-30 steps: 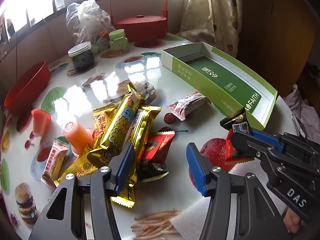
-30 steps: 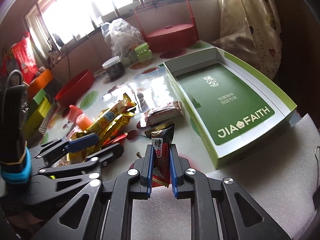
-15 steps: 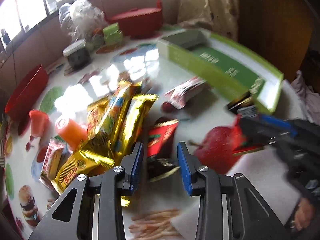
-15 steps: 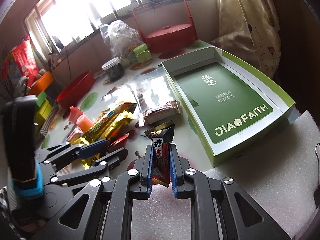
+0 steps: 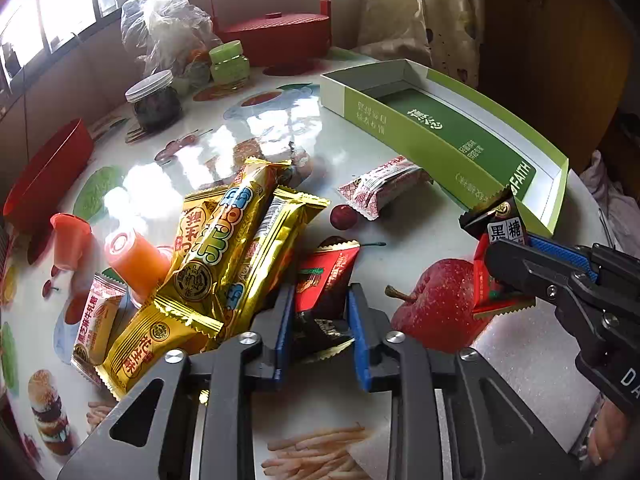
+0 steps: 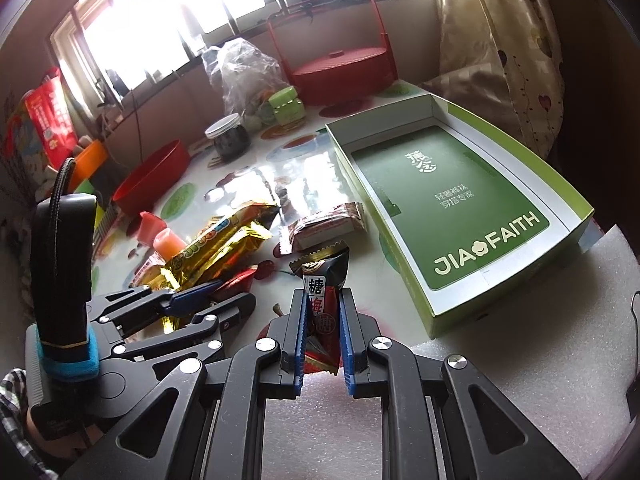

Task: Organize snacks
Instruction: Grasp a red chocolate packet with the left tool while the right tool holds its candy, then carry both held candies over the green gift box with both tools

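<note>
Left hand-held gripper (image 5: 318,334): lower centre of the left wrist view, jaws closing around a red-and-black packet (image 5: 326,276) lying on the worktop (image 5: 420,232).
Right hand-held gripper (image 6: 322,334): lower centre of the right wrist view, clamped on a dark plum-candy packet (image 6: 322,280) standing upright between its pads.
Gold snack bars (image 5: 224,264): piled left of centre, just beside the left jaws.
Small red-white packet (image 5: 382,188): centre right, near the box.
Green box (image 6: 452,208): right half of the frame, open.
</note>
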`<action>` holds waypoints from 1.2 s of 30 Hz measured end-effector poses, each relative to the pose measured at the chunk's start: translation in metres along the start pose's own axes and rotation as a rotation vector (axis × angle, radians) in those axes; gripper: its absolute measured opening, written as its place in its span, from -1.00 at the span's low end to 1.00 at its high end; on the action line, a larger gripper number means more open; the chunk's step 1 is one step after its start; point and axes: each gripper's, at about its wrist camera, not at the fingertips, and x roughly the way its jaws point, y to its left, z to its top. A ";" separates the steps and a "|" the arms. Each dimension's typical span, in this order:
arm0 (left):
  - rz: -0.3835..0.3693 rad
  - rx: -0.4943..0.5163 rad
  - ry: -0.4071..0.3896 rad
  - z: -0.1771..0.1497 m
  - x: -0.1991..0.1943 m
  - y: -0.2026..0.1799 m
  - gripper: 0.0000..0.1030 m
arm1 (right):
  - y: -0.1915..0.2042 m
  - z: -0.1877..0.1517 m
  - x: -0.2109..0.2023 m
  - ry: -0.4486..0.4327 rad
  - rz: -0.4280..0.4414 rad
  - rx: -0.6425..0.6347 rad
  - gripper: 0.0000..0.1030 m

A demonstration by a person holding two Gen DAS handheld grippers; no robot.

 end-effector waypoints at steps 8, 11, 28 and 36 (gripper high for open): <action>-0.047 -0.028 -0.021 0.002 -0.008 0.002 -0.51 | 0.001 0.002 -0.001 -0.005 0.001 0.000 -0.72; -0.065 -0.032 -0.040 0.005 -0.016 0.001 -0.51 | 0.002 0.005 -0.005 -0.018 0.003 -0.004 -0.72; -0.166 -0.048 -0.120 0.041 -0.036 -0.017 -0.51 | -0.022 0.027 -0.034 -0.104 -0.030 0.021 -0.72; -0.220 -0.033 -0.147 0.064 -0.036 -0.035 -0.51 | -0.055 0.040 -0.039 -0.141 -0.065 0.097 -0.72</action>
